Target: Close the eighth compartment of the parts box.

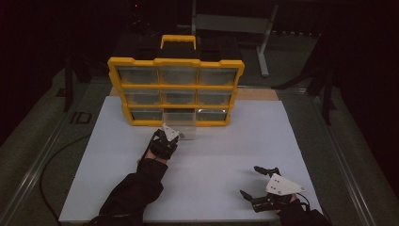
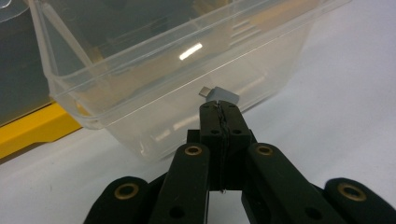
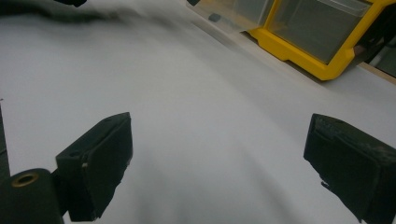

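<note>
A yellow organiser (image 1: 176,61) with clear drawers stands at the back of the white board (image 1: 235,141). Its bottom middle drawer (image 1: 180,123) is pulled out toward me. My left gripper (image 1: 180,137) is at that drawer's front wall, jaws shut. In the left gripper view the closed tips (image 2: 219,106) meet the clear drawer (image 2: 140,93), and a small grey adapter (image 2: 219,94) lies just past them, seemingly inside. I cannot tell whether the tips touch it. My right gripper (image 1: 249,181) rests open near the board's front right, nothing between its jaws (image 3: 219,158).
The organiser's yellow frame (image 3: 322,70) shows far off in the right gripper view. A black carry handle base and yellow handle (image 1: 178,41) top the organiser. A cable (image 1: 47,165) trails on the dark floor left of the board. A metal stand (image 1: 263,42) is behind.
</note>
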Motion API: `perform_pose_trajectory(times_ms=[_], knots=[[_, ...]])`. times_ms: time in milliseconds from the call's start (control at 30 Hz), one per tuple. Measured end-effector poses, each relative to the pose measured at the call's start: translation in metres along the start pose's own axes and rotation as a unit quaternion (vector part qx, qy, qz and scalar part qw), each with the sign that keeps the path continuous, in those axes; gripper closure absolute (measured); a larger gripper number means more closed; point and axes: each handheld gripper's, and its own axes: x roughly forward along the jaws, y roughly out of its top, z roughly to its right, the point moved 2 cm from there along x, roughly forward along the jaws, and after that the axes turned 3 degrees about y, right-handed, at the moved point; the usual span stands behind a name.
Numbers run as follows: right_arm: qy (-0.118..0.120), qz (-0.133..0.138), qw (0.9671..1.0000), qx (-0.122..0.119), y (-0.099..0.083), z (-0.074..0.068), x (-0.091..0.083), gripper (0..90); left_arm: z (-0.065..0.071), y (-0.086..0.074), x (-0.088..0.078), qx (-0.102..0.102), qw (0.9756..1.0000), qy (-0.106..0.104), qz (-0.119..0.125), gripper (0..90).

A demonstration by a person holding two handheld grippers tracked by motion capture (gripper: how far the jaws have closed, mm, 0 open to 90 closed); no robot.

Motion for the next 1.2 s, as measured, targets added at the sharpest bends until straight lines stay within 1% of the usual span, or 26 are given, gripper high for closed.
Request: perform_pose_trajectory(times_ms=[467, 633, 667, 700, 767, 833, 900, 933, 1100, 1200], knots=[[-0.001, 0.0, 1.0, 0.001, 0.0, 0.0, 0.0, 8.1, -0.004, 0.004, 0.002, -0.003, 1.0, 0.006, 0.001, 89.0], [-0.001, -0.001, 1.0, 0.002, 0.0, 0.0, 0.0, 8.1, -0.005, 0.006, 0.003, -0.005, 1.0, 0.005, 0.001, 89.0], [-0.001, 0.002, 1.0, 0.007, 0.0, -0.001, 0.0, 8.1, -0.005, 0.006, 0.003, -0.004, 1.0, 0.005, 0.0, 89.0], [-0.001, 0.001, 1.0, 0.007, 0.0, -0.001, 0.0, 8.1, -0.006, 0.006, 0.003, -0.002, 1.0, 0.005, 0.0, 89.0], [-0.001, 0.0, 1.0, 0.002, 0.0, 0.0, 0.0, 8.1, -0.006, 0.008, 0.004, 0.001, 1.0, 0.007, 0.0, 89.0], [-0.001, -0.001, 1.0, 0.002, 0.0, 0.0, 0.0, 8.1, -0.007, 0.008, 0.004, -0.002, 1.0, 0.007, 0.0, 89.0], [-0.001, 0.002, 1.0, 0.008, 0.0, -0.001, 0.0, 8.1, -0.008, 0.009, 0.005, -0.003, 1.0, 0.006, 0.001, 89.0], [0.0, 0.0, 1.0, 0.001, 0.0, 0.0, 0.0, 8.1, -0.008, 0.009, 0.005, -0.002, 1.0, 0.006, 0.001, 89.0], [0.0, 0.0, 1.0, 0.002, 0.0, 0.0, 0.0, 8.1, -0.008, 0.011, 0.006, 0.007, 0.9999, 0.009, -0.004, 89.0], [-0.001, -0.001, 1.0, 0.002, 0.0, 0.0, 0.0, 8.1, -0.009, 0.012, 0.006, 0.006, 0.9999, 0.011, -0.003, 89.0]])
